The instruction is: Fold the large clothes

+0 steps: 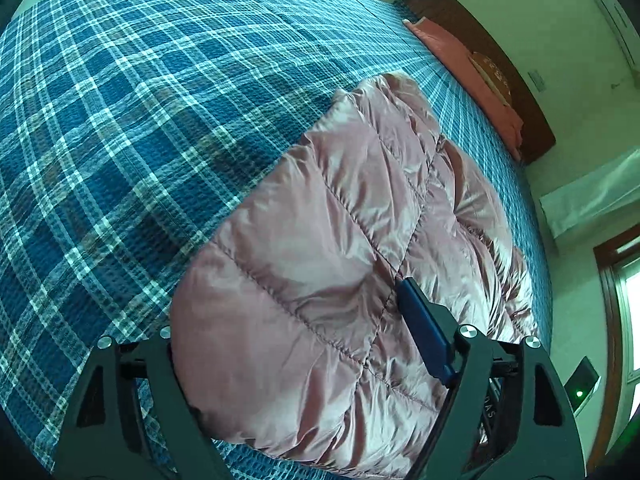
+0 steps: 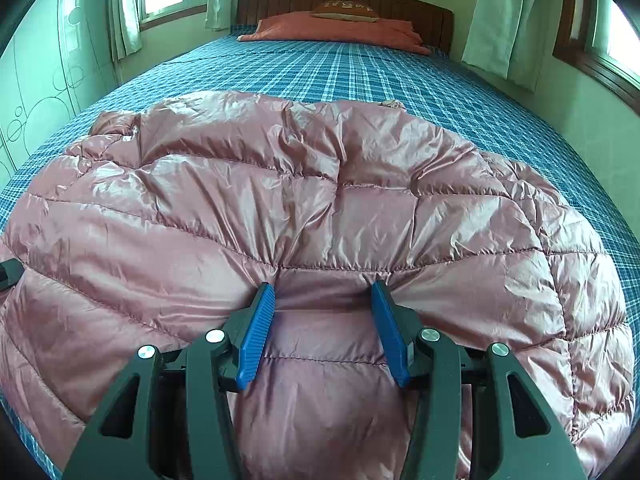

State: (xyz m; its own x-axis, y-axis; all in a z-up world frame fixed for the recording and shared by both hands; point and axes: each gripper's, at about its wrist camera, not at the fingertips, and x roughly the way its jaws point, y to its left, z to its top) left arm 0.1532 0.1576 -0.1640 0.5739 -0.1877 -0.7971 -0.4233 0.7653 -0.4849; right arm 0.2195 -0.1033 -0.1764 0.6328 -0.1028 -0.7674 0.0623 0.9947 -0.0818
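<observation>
Lying on one plaid bed: one pink jacket, pinched by right gripper; left gripper jaws apart.

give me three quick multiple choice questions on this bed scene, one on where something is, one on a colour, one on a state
1. Where does the quilted pink puffer jacket lie?
A. on the blue plaid bedsheet
B. on the floor
C. on a chair

2. What colour is the pillow by the wooden headboard?
A. white
B. salmon pink
C. black

3. How does the right gripper stand?
A. far above the bed
B. jaws apart, jacket fabric bulging between its blue pads
C. clamped on the pillow

Answers: 1 A, plaid sheet surrounds the jacket; 2 B, salmon under a small brown cushion; 3 B, fabric fills the gap.
</observation>
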